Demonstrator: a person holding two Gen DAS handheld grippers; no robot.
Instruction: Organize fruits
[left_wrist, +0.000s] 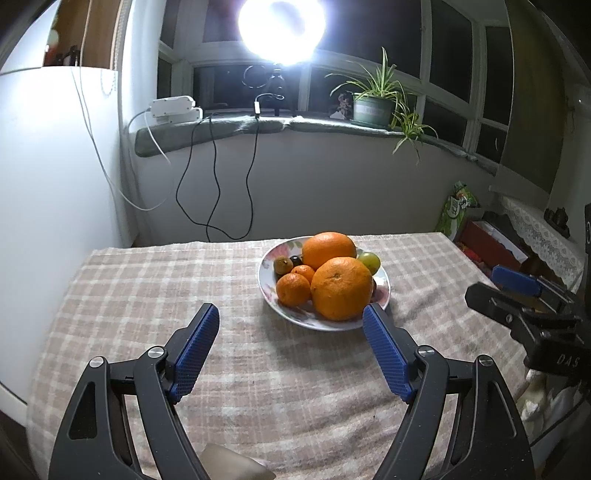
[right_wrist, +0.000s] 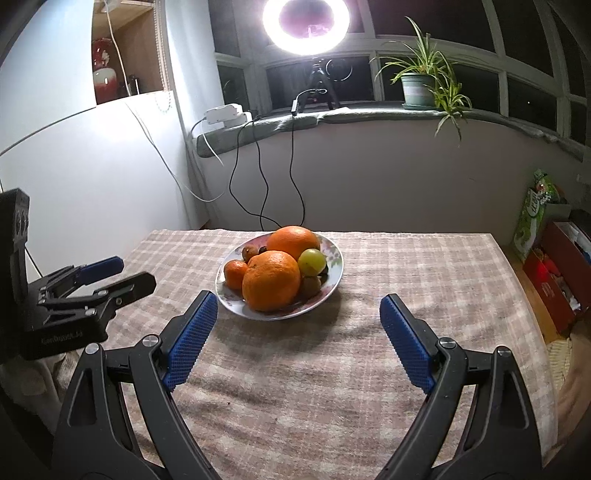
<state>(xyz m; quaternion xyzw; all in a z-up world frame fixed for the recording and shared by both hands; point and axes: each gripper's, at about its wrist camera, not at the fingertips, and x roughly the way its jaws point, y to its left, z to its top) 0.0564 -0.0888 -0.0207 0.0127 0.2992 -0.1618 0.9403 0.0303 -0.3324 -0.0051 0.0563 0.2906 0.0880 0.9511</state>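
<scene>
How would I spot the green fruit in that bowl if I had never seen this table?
Start at the table under the checked cloth and find the flowered bowl near its middle, heaped with fruit. Two large oranges fill most of it. The green fruit rests against them on the side toward the potted plant; it is the only pale green, smooth piece among orange and brown ones.
</scene>
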